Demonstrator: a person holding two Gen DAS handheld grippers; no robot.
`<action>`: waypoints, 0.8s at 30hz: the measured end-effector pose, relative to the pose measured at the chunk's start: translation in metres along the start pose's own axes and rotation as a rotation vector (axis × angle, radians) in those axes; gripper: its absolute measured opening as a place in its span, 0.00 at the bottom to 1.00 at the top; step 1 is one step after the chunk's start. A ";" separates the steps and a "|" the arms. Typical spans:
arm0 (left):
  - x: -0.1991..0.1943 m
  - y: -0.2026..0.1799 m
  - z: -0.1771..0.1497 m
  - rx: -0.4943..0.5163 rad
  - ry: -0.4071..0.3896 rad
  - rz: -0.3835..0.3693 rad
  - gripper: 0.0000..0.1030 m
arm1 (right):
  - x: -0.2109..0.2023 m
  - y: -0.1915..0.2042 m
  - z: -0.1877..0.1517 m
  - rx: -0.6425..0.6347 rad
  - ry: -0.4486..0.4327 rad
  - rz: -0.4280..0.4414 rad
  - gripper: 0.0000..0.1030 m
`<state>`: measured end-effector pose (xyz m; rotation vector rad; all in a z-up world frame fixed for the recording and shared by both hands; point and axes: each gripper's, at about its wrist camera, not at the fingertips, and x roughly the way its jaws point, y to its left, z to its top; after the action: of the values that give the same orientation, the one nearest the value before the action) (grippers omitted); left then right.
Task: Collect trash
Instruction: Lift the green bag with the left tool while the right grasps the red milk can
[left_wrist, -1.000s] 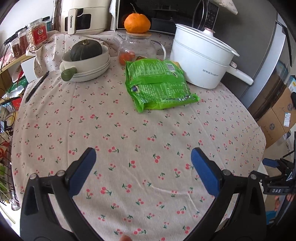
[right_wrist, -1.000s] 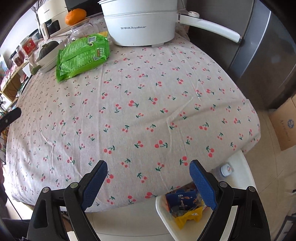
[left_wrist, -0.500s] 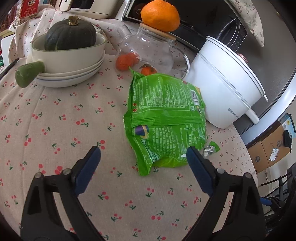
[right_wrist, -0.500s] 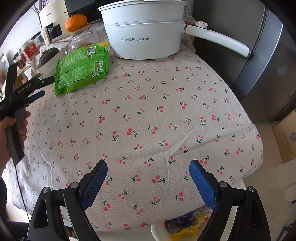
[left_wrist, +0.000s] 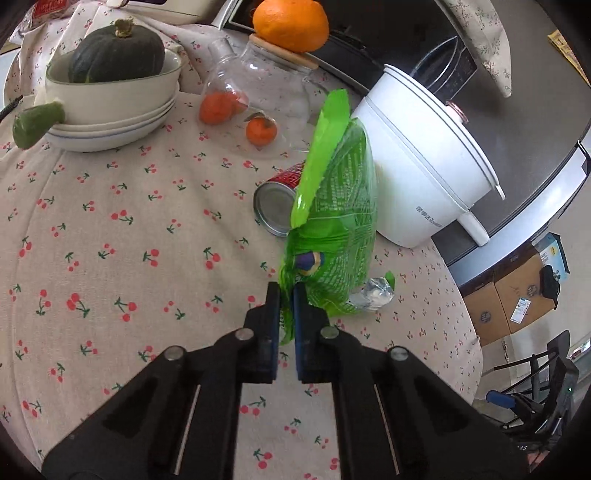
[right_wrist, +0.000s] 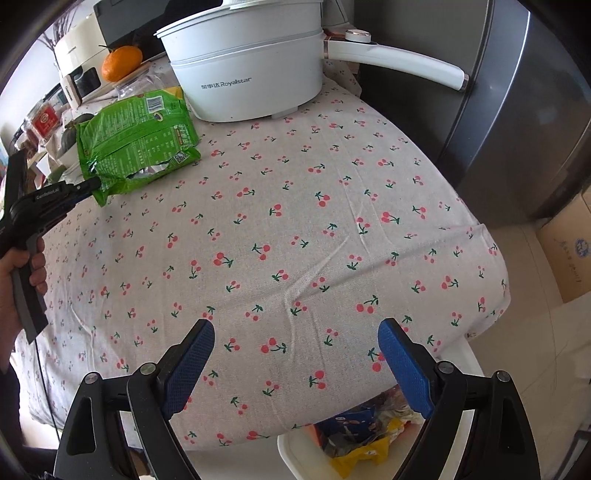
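Green snack bag (left_wrist: 332, 229), flat on the counter (left_wrist: 110, 258) a second ago, now lifts as my left tool (left_wrist: 286, 295) is closing on its edge; ready for the bin (right_wrist: 295, 446). Right tool (right_wrist: 295, 354) open, empty.

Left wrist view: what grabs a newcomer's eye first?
The bright green snack bag, tilted up off the cherry-print tablecloth with its near corner between the closing jaws of the left gripper. Just behind it lies a tipped can, beside the white pot. An orange sits on the glass jar's lid at the back.
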<state>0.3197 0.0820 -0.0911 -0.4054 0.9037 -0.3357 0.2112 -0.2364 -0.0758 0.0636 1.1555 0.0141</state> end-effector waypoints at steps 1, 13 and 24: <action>-0.007 -0.005 0.000 0.007 -0.005 -0.001 0.06 | -0.002 0.000 -0.001 0.004 -0.002 0.004 0.89; -0.093 -0.037 -0.027 0.081 -0.062 0.041 0.05 | -0.027 -0.003 -0.017 0.043 -0.043 0.042 0.89; -0.165 -0.024 -0.050 0.129 -0.165 0.183 0.05 | -0.027 0.003 -0.022 0.052 -0.054 0.049 0.89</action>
<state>0.1815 0.1252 0.0059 -0.2257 0.7467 -0.1882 0.1799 -0.2337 -0.0596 0.1370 1.1005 0.0256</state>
